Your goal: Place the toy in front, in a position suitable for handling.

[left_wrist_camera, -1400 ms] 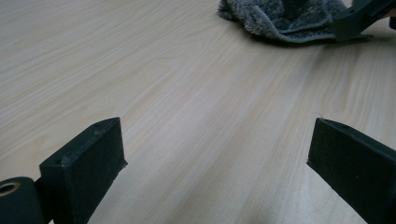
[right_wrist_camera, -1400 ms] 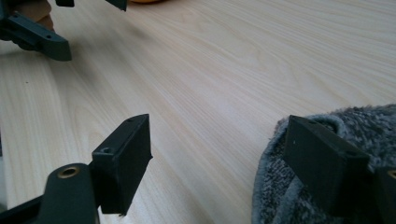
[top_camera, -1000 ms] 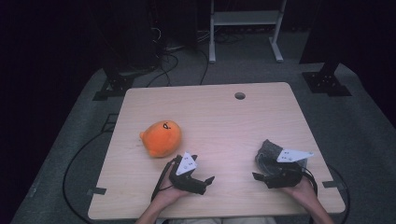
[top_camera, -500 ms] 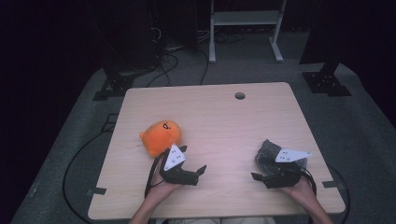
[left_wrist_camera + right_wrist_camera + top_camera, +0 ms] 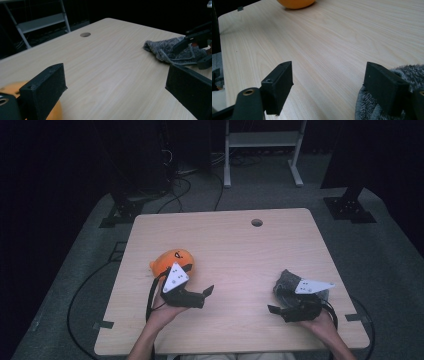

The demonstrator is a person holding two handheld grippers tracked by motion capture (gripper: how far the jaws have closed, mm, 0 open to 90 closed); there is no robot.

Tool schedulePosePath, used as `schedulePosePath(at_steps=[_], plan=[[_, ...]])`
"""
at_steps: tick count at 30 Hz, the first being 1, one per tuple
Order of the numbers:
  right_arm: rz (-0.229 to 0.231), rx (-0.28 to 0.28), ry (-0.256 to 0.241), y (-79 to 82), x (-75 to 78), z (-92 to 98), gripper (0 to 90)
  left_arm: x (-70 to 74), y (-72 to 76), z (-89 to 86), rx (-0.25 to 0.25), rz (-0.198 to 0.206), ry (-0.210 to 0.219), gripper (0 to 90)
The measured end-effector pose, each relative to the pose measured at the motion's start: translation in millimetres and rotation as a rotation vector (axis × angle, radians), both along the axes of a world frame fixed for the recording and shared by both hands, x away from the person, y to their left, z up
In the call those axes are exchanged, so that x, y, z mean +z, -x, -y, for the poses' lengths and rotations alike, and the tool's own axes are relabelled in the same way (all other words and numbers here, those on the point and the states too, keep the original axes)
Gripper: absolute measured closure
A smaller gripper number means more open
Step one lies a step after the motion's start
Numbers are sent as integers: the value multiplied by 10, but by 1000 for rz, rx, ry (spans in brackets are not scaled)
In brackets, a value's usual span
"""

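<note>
1. At the near edge of the table (image 5: 235,245), you hold 2 grippers low over the wood: the left gripper (image 5: 206,292) beside the orange plush toy (image 5: 170,261), the right gripper (image 5: 274,309) by the grey cloth (image 5: 286,281).

2. Both sets of jaws stand wide apart and hold nothing. In each gripper view bare wood shows between the 2 black jaws.

3. The toy lies at the table's left side, just behind and left of your left gripper. The jaws point right, toward the table's middle, so the toy sits off their line, by the left jaw's base. I judge you must swing the jaws back left before closing on it.

4. The toy is rounded, with no clear long axis, so any approach angle should serve. Your left hand (image 5: 162,312) is far nearer to it than the right.

5. The cloth lies bunched at the right side, touching the right gripper's far jaw.

6. The high view shows the toy's printed face. The left gripper view gives just a blurred orange patch (image 5: 56,113) low by the jaw, plus the cloth (image 5: 172,50) across the table. The right gripper view shows the toy's underside (image 5: 295,3) at the far edge.
</note>
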State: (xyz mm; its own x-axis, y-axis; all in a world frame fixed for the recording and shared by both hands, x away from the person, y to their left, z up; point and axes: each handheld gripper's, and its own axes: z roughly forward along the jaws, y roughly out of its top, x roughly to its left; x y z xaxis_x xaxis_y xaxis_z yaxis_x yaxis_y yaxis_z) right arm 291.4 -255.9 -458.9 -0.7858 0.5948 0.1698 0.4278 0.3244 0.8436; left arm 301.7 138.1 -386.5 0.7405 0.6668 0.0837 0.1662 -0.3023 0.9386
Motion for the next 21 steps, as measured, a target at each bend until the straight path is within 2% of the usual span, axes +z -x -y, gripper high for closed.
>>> schedulePosePath(at_steps=[3,9,14,21], plan=[[-3,-3,5,-7,-6,3,219,154,-45,-46,4,26,0,21],[0,-10,1,-9,0,25,219,295,-145,-166,26,48,17,21],[0,-13,-1,-16,-3,39,219,276,-201,-268,56,34,27,21],[-6,-13,0,-20,-11,29,219,197,-286,-440,113,11,12,21]])
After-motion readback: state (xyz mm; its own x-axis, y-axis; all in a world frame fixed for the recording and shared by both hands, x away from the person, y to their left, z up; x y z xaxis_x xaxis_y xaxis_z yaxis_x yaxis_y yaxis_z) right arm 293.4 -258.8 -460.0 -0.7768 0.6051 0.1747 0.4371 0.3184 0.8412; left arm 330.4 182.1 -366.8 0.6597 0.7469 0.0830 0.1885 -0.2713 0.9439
